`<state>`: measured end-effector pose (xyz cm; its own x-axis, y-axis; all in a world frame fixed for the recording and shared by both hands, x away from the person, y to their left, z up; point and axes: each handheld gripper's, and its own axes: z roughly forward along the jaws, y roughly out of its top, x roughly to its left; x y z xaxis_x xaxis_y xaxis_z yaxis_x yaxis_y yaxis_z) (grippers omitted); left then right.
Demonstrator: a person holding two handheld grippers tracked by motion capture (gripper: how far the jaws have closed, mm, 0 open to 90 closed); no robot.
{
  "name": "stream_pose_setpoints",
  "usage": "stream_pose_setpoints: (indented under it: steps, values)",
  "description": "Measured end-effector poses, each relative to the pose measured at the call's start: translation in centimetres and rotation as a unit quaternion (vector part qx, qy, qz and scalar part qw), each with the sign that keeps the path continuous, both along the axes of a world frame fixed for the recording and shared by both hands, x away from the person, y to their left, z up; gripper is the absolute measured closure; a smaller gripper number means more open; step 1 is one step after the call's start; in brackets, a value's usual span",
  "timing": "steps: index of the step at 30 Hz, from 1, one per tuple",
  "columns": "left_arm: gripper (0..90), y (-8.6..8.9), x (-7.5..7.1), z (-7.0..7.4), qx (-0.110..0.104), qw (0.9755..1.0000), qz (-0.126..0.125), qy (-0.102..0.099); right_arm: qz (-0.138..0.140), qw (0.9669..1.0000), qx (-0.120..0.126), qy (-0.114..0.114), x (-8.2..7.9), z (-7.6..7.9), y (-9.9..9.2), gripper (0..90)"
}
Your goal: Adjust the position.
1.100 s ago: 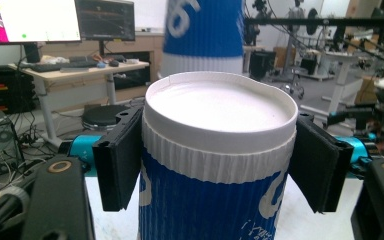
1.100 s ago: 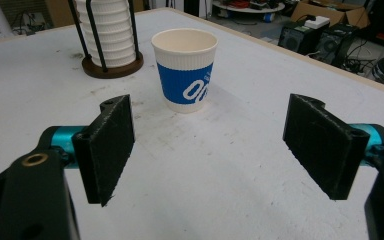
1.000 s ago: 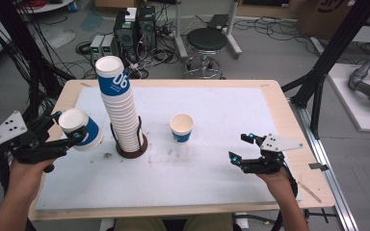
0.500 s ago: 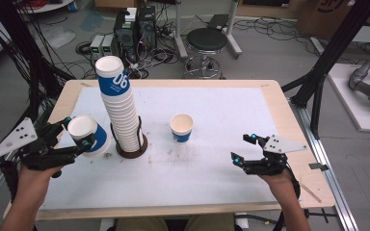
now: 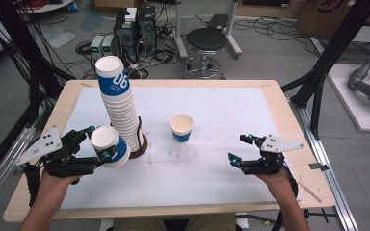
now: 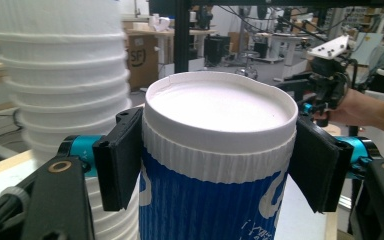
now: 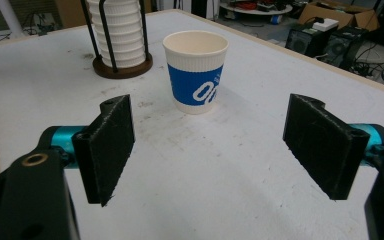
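The cup (image 5: 110, 148) in the left gripper (image 5: 89, 147) is a blue-and-white ribbed paper one, tipped on its side with the mouth toward the person, held above the table (image 5: 279, 103) just beside the foot of the stack (image 5: 120, 113). In the left gripper view the two black pads (image 6: 118, 157) press on opposite sides of it just under the rolled rim (image 6: 220, 127), so the jaws are closed on the cup. I'd judge it nearly weightless and easy to crush: thin paper, hollow, giving way under any real squeeze. The band below the rim looks like the sensible place to take hold, since the rolled lip stiffens the wall there and the ribbing gives the pads some bite; lower down the wall would likely dent. It needs only a light pinch. The stack leans a little in its dark wire stand (image 5: 138, 139), so a bump from the cup could rock it. A second cup (image 5: 181, 128) stands upright mid-table, well apart. The right gripper (image 5: 243, 151) hangs low over the table near the right edge, jaws wide apart with nothing between them, pointing toward that cup in the right gripper view.
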<state>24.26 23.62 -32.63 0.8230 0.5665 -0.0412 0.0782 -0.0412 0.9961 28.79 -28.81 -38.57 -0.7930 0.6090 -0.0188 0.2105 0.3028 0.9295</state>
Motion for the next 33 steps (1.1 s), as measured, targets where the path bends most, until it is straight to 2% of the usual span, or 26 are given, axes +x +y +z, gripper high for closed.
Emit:
stream_pose_setpoints:
  steps: [7,13,17,27,33]
  values:
    - [29.0,-2.2,0.4,-0.6,-0.002,0.9997,-0.023,0.006,0.02,0.9998,-0.002,0.008,-0.3,-0.2,0.5,21.1]
    - [29.0,-4.5,1.2,-1.0,0.004,0.9987,-0.049,0.015,0.04,0.9991,0.015,0.006,-0.4,-0.1,0.9,19.0]
    - [29.0,-5.8,1.9,-1.3,0.003,0.9981,-0.059,0.018,0.044,0.9989,0.011,0.008,-0.5,0.0,1.3,19.0]
    - [29.0,-9.5,3.8,-1.7,0.001,0.9953,-0.094,0.024,0.071,0.997,0.019,0.024,-0.5,-0.1,1.9,19.1]
    - [29.0,-11.4,4.6,-1.8,0.005,0.9929,-0.117,0.024,0.091,0.9954,0.023,0.02,-0.7,0.1,2.6,19.0]
